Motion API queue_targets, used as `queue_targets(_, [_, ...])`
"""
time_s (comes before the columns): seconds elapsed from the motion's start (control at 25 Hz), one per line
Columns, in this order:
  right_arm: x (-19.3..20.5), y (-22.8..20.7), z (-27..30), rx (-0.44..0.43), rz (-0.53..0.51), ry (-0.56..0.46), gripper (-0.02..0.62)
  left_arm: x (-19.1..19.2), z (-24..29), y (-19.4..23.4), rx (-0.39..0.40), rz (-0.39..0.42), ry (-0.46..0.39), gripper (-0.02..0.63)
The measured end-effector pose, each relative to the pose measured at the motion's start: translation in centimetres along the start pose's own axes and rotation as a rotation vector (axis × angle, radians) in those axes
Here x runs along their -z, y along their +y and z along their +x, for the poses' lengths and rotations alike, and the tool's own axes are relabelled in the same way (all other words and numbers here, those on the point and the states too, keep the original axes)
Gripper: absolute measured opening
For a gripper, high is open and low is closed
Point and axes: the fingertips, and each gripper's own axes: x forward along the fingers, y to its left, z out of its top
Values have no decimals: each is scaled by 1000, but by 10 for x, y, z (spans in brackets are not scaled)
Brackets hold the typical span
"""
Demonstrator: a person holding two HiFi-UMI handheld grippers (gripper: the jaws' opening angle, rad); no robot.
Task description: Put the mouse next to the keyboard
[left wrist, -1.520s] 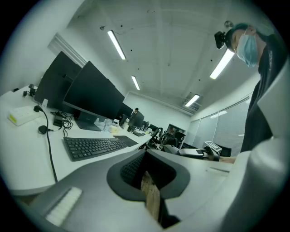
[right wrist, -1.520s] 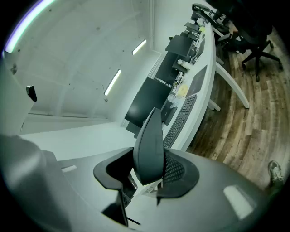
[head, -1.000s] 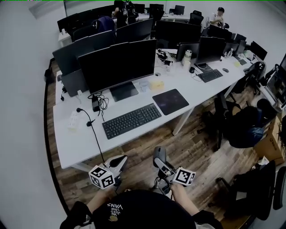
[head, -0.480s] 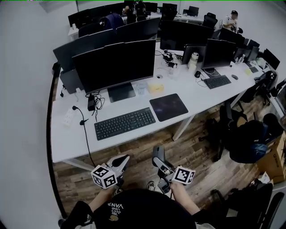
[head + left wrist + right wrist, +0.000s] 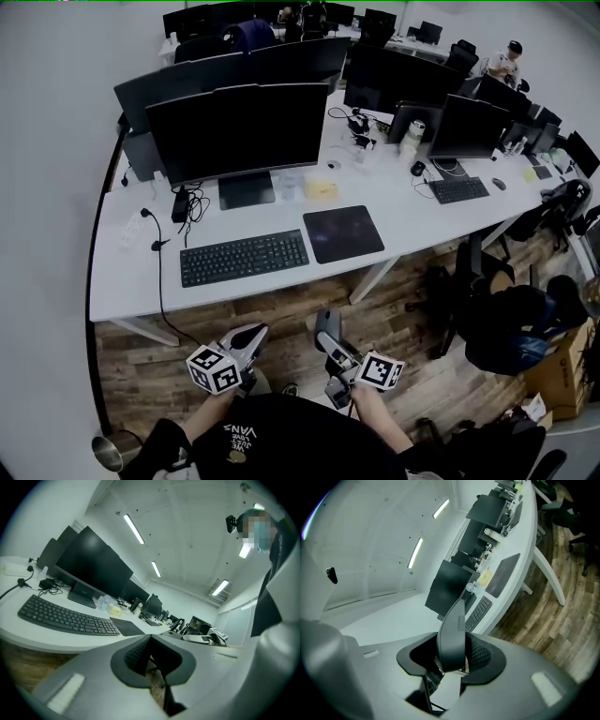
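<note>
A dark grey mouse point(image 5: 452, 634) stands on edge between the pads of my right gripper point(image 5: 325, 328), which is shut on it and held low over the wooden floor, in front of the white desk point(image 5: 122, 291). The black keyboard point(image 5: 244, 258) lies on the desk before the big monitor, with a dark mouse pad point(image 5: 342, 233) just to its right. My left gripper point(image 5: 249, 334) hangs beside the right one, its jaws together with nothing between them. From the left gripper view the keyboard point(image 5: 65, 616) and the pad point(image 5: 126, 626) lie ahead.
A large monitor point(image 5: 234, 131) stands behind the keyboard, with a cable point(image 5: 159, 281) hanging over the desk's front edge. A yellow box point(image 5: 322, 189) sits behind the pad. Office chairs point(image 5: 506, 319) stand to the right. A metal cup point(image 5: 105, 454) is on the floor at lower left.
The desk has slid leftward in the head view as the person turns. Both grippers keep the same pose, the right one still shut on the mouse.
</note>
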Motion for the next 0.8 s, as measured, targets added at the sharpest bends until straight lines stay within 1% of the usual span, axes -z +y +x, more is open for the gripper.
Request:
queue_targets(0.04, [-2, -4, 0, 7, 15, 4, 178, 0, 3, 1, -7, -2, 4, 2])
queue_targets(0.12, [-7, -8, 3, 0, 12, 14, 178, -2, 9, 3, -16, 0, 5, 2])
queue_targets(0.36, [-23, -22, 26, 9, 43, 17, 178, -17, 28, 20, -19, 9, 0, 2])
queue_targets(0.48, [-35, -18, 37, -6, 18, 24, 178, -22, 38, 31, -21, 1, 10, 2])
queue_targets(0.56, [-41, -19, 44, 0, 11, 31, 178, -27, 49, 38, -13, 1, 10, 2])
queue_targets(0.72, [-60, -27, 65, 6, -7, 32, 178, -43, 70, 54, 5, 4, -14, 2])
queue_targets(0.8, [-69, -30, 75, 10, -17, 35, 178, -50, 76, 64, 3, -5, -20, 2])
